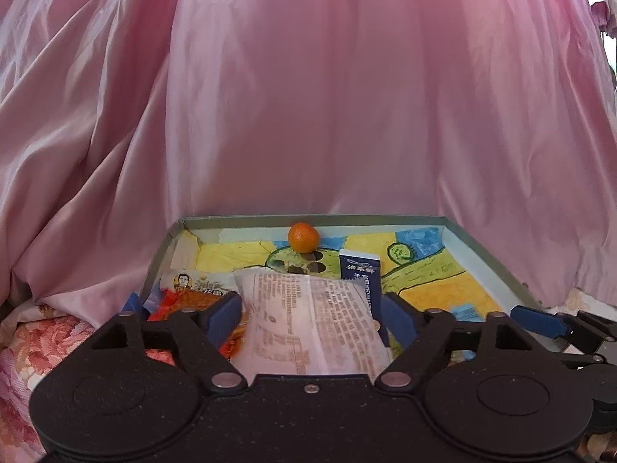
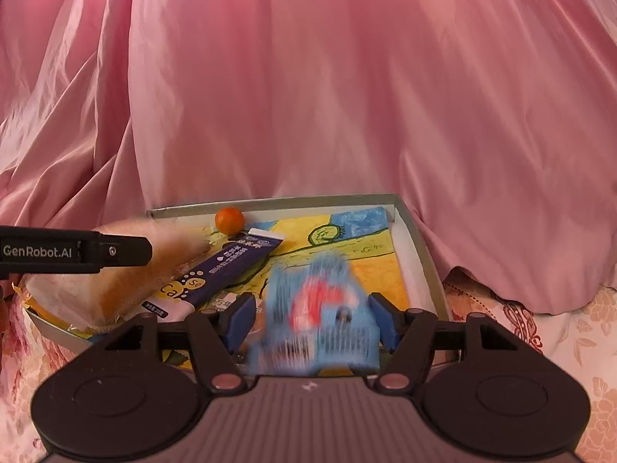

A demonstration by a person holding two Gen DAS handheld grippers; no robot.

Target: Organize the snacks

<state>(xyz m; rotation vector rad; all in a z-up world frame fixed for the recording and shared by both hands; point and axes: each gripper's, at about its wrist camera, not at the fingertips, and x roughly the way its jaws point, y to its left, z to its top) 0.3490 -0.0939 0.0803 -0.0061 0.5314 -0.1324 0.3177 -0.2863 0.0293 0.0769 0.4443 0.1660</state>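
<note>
**So, both tools parked over the snack tray**

So from the left wrist view: the left tool has its blue pads spread wide, with a white printed packet lying between them. The pads sit off to either side of the packet with gaps, so nothing is clamped. Landmark is the shallow tray with a kid's drawing lining its bottom. The packet lies at the tray's near-left part. Left of it, over the tray's left wall, there's an orange-red snack bag with a cartoon face. A dark blue box sits just behind the packet, and a small orange rests against the tray's far wall. The right tool's blue fingertip pokes in at the tray's near-right corner. Pink fabric hangs behind the tray.

Right wrist view: the right tool is also fairly wide, with a blurry light blue packet with a red patch between the pads. Too smeared to say if the pads actually press on it, honestly can't tell. It's over the tray's near side. The dark blue box lies diagonally at tray centre-left, the orange at the far wall.
</note>
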